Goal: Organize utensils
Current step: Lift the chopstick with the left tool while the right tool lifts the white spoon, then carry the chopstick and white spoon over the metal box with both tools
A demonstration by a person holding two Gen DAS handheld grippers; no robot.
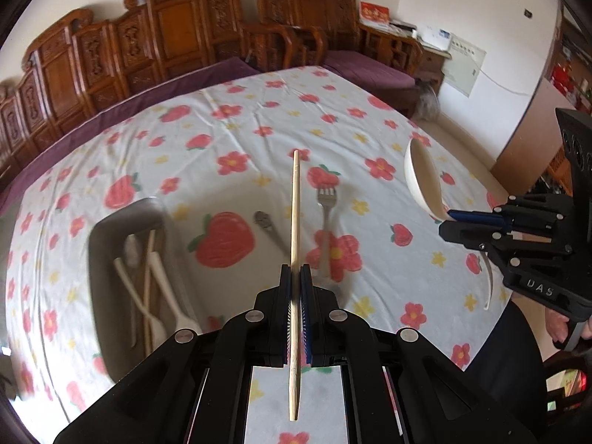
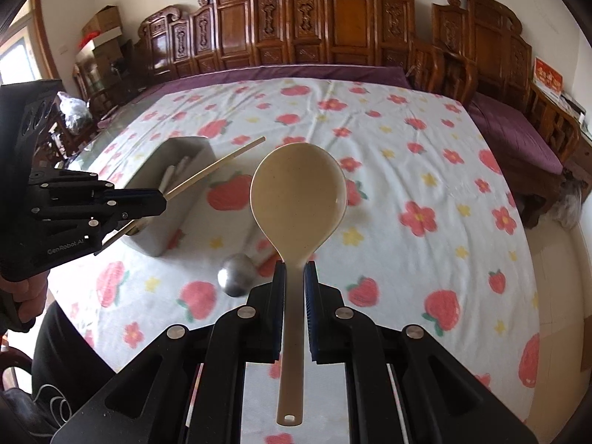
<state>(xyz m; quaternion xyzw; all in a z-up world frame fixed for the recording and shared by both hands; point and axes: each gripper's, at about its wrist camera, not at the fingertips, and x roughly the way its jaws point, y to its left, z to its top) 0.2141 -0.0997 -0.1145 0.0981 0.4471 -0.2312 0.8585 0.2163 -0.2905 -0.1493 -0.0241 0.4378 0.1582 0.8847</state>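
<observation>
A home living room: carved wooden sofa (image 2: 333,26) with purple cushions (image 1: 370,68), floral-clothed table (image 2: 407,170).

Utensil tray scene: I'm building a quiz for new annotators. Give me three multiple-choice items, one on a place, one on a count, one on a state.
1. Where does the metal fork lie?
A. in the grey tray
B. on the floral tablecloth
C. in the right gripper

2. How many chopsticks does the left gripper hold?
A. one
B. two
C. none

3. The right gripper is:
A. open and empty
B. shut on a fork
C. shut on the cream ladle

Key: 1 B, it rests on the tablecloth outside the grey tray. 2 A, a single chopstick sits between its jaws. 3 C, the jaws clamp the handle.
</observation>
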